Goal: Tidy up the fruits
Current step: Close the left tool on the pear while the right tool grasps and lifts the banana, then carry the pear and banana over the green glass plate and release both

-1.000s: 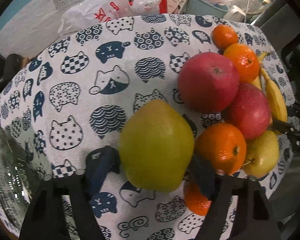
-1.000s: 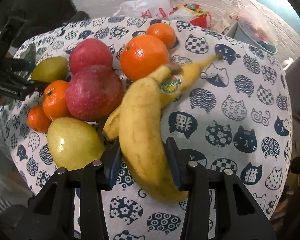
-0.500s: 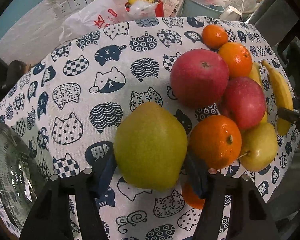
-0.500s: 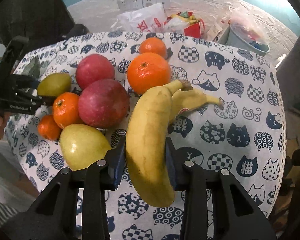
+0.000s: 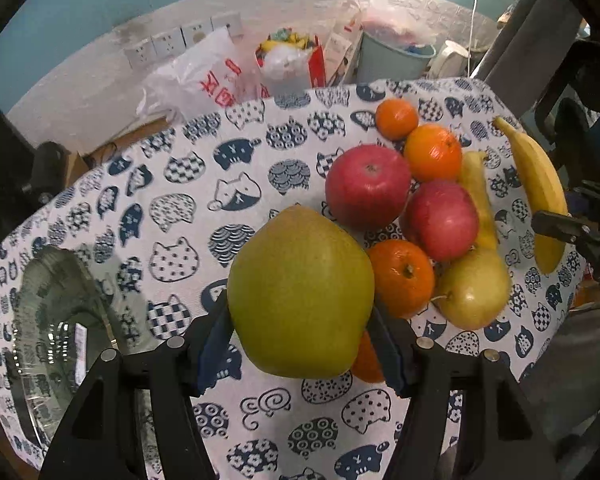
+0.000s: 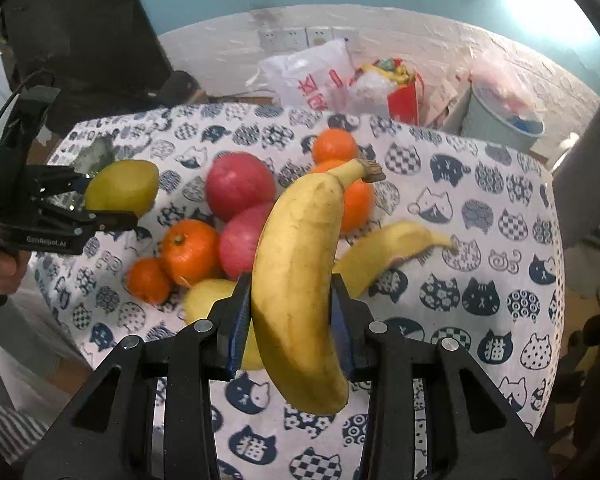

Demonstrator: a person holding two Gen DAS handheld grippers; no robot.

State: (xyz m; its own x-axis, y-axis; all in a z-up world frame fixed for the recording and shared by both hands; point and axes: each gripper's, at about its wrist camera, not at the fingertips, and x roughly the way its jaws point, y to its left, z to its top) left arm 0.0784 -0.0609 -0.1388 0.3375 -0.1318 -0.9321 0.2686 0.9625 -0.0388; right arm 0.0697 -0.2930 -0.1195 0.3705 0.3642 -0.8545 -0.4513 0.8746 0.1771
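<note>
Our left tool (image 5: 300, 344) is clamped on a large green pear (image 5: 300, 292), both blue pads pressed against its sides, and the fruit is off the table (image 5: 180, 168). In the right wrist view we see that same tool (image 6: 100, 200) from the side, gripping the pear (image 6: 122, 188) above the table's left part, with a hand (image 6: 0, 268) on its handle.

Our right tool (image 6: 292, 328) is clamped on a yellow banana (image 6: 300, 292), which stands nearly upright between the pads, stem upward, clear of the cat-print tablecloth (image 6: 480, 240). From the left wrist view the banana (image 5: 540, 192) hangs in the right tool (image 5: 572, 232) at the far right.

The other fruit lies in a cluster on the cloth: two red apples (image 5: 366, 186) touching one another, a big orange (image 5: 432, 152) and a small tangerine (image 5: 396, 118) behind them, another orange (image 5: 402, 276) in front, a yellow pear (image 5: 474, 292) beside it, and a second banana (image 5: 476, 200) along the apples' right side. A clear glass bowl (image 5: 40, 320) sits at the table's left edge, well apart from the cluster
</note>
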